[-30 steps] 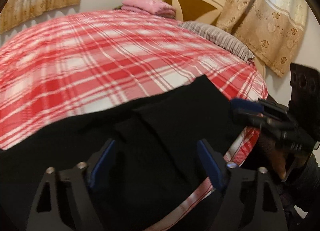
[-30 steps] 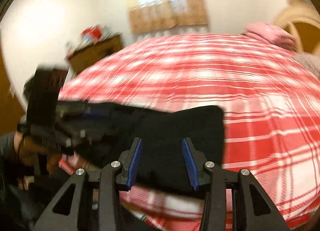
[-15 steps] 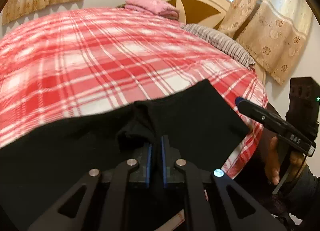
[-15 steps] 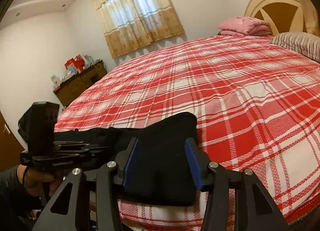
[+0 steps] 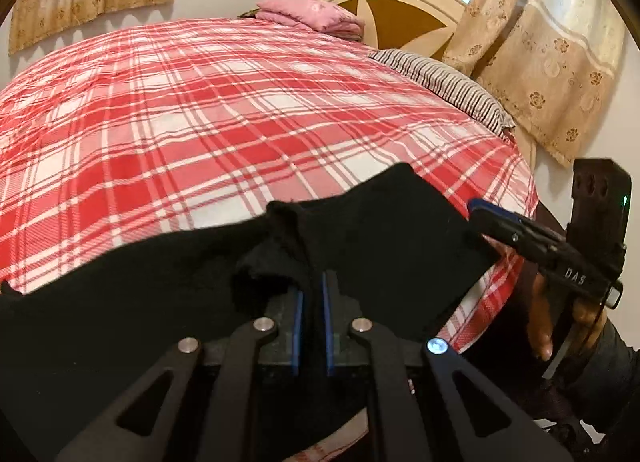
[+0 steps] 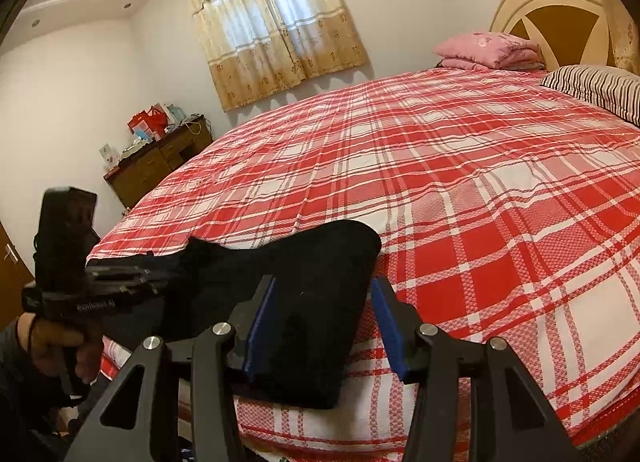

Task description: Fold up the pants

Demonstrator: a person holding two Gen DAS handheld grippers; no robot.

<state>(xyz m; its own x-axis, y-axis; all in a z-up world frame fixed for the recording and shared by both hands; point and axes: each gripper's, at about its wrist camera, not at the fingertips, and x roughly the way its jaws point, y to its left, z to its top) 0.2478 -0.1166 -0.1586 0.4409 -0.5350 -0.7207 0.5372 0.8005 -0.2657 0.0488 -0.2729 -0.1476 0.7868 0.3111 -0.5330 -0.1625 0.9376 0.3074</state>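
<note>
The black pants lie along the near edge of the bed, one corner reaching a little way inward onto the plaid cover, the rest running along that edge. My left claw is clamped tight on a raised pinch of the pants' cloth near their middle. My right claw stands parted over the pants' end by the bed's near edge, its pads clear of the fabric. Beyond the pants the cover lies bare to the striped pillow and pink folded bedding at the headboard.
</note>
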